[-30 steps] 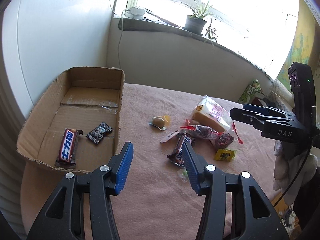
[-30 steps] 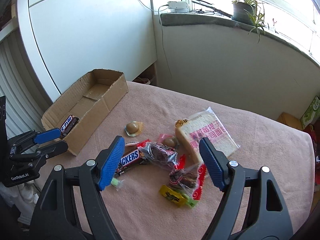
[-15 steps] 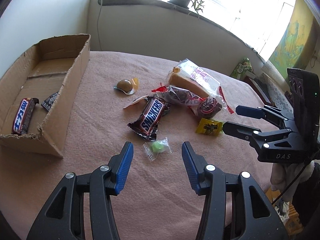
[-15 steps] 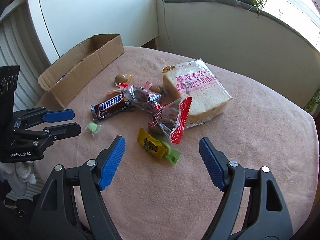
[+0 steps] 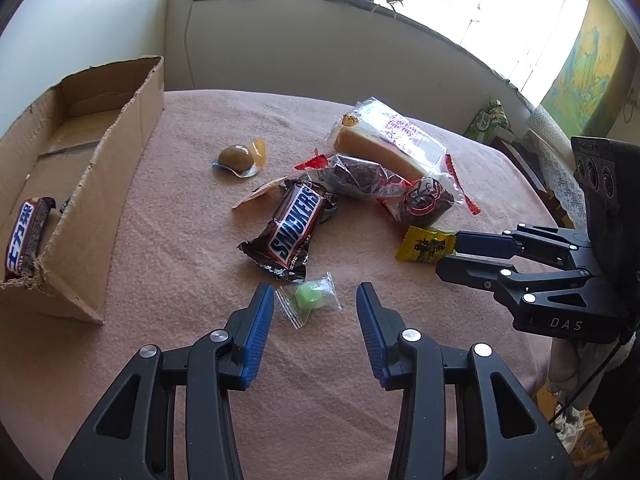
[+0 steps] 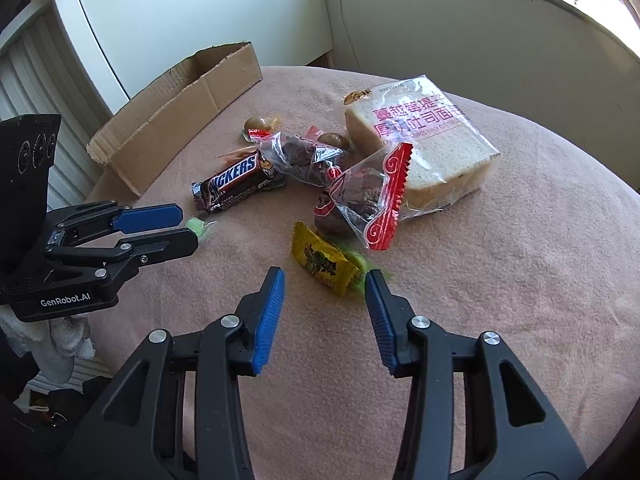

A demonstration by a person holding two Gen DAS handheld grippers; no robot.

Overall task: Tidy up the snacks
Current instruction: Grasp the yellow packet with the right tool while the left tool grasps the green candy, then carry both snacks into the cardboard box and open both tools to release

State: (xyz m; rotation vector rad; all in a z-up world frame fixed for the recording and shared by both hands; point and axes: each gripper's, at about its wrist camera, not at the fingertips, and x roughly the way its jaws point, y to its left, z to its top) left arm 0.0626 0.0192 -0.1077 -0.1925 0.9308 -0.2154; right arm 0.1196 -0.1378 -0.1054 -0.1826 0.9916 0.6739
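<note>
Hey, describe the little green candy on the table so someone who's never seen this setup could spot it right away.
Start at the open cardboard box on the pink cloth, then move to the Snickers bar lying beside the snack pile. Just below its near end, on its own, sits the green candy. It is the only round, pale green sweet in a clear wrapper, and the left gripper is closing around it.

Right tool (image 6: 325, 289) closing — yellow candy (image 6: 323, 263) between its jaws.
</note>
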